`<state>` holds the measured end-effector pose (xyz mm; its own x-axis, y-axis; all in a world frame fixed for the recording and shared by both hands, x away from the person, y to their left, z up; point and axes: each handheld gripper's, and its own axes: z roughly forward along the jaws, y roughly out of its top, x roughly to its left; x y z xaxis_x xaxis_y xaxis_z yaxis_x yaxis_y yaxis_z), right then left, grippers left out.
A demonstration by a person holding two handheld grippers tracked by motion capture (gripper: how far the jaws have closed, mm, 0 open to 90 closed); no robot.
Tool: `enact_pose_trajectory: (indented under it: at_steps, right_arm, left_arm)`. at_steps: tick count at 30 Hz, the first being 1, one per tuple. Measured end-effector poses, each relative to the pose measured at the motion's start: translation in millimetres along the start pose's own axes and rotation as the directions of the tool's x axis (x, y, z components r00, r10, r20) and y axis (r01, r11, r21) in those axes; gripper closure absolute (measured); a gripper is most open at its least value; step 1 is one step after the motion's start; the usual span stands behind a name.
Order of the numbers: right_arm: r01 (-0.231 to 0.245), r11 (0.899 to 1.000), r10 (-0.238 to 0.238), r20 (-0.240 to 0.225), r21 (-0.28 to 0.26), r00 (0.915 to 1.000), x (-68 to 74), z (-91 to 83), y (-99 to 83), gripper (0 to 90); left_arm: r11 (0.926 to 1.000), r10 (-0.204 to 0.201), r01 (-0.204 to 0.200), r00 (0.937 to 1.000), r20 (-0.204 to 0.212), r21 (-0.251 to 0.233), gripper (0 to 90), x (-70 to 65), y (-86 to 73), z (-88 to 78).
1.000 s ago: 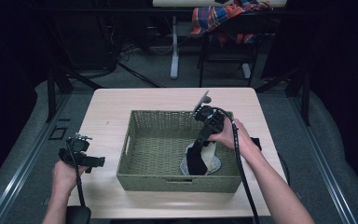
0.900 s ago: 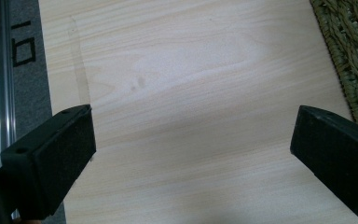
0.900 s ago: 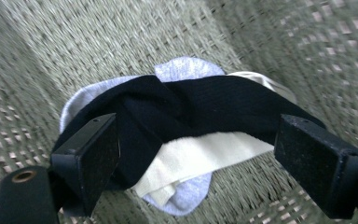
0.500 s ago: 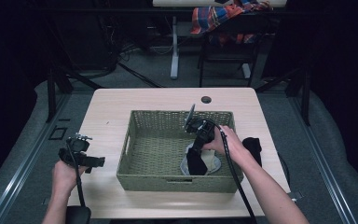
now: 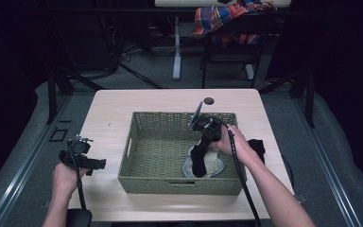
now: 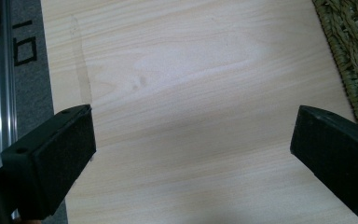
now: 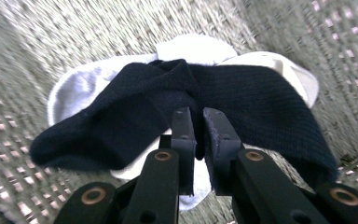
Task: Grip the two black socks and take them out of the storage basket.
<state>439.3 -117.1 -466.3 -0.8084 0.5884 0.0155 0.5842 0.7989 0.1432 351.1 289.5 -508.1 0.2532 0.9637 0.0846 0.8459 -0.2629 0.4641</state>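
Right gripper [image 7: 198, 135]: just closing, pinched on dark sock [image 7: 242, 100]; lift straight, clear of white sock [image 7: 74, 86] and basket [image 5: 137, 142] wall
Left gripper [image 6: 191, 154]: wide, idle over table [image 6: 191, 70]

A woven basket [image 5: 170, 156] is placed at the centre of the tabletop [image 5: 165, 99]. Inside the basket, toward its 4 o'clock corner, a sock [image 7: 177, 93] is laid across a cloth [image 7: 196, 49] resting on the basket floor. The right hand-held gripper [image 7: 198, 126] is positioned in the basket at the sock, with a fold of it pinched between the jaws. The left hand-held gripper [image 5: 80, 153] is held at 9 o'clock of the basket, over the tabletop edge, apart from the basket. A second sock [image 5: 257, 147] is found on the tabletop at 3 o'clock, just beside the basket. A grommet [image 5: 209, 100] is set in the tabletop at 12 o'clock, behind the basket.
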Motion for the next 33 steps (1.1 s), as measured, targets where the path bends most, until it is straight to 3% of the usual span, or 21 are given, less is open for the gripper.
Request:
enact_pose_trajectory:
  at_steps: [5,12,18,33]
  right_arm:
    - [-0.023,0.998,0.022,-0.013,-0.057,0.9997,-1.5,-28.3,-1.2,85.1]
    - [-0.032,0.997,0.031,-0.018,-0.072,0.9993,-7.9,-49.0,-2.4,85.3]
    - [-0.057,0.993,0.054,-0.034,-0.099,0.9979,-11.9,-59.5,-4.3,85.3]
    - [-0.053,0.991,0.05,-0.024,-0.124,0.9984,-14.9,-87.3,-4.4,85.3]
  left_arm:
    - [1.0,-0.007,0.007,1.0,-0.002,-0.003,0.3,0.3,-0.9,-0.9]
    - [1.0,-0.003,0.003,1.0,0.0,0.0,0.3,0.2,-0.8,-0.5]
    - [1.0,-0.003,0.003,1.0,-0.001,0.0,0.3,0.2,-0.7,-0.4]
    - [1.0,-0.003,0.003,1.0,-0.001,0.002,0.3,0.2,-0.9,-0.2]
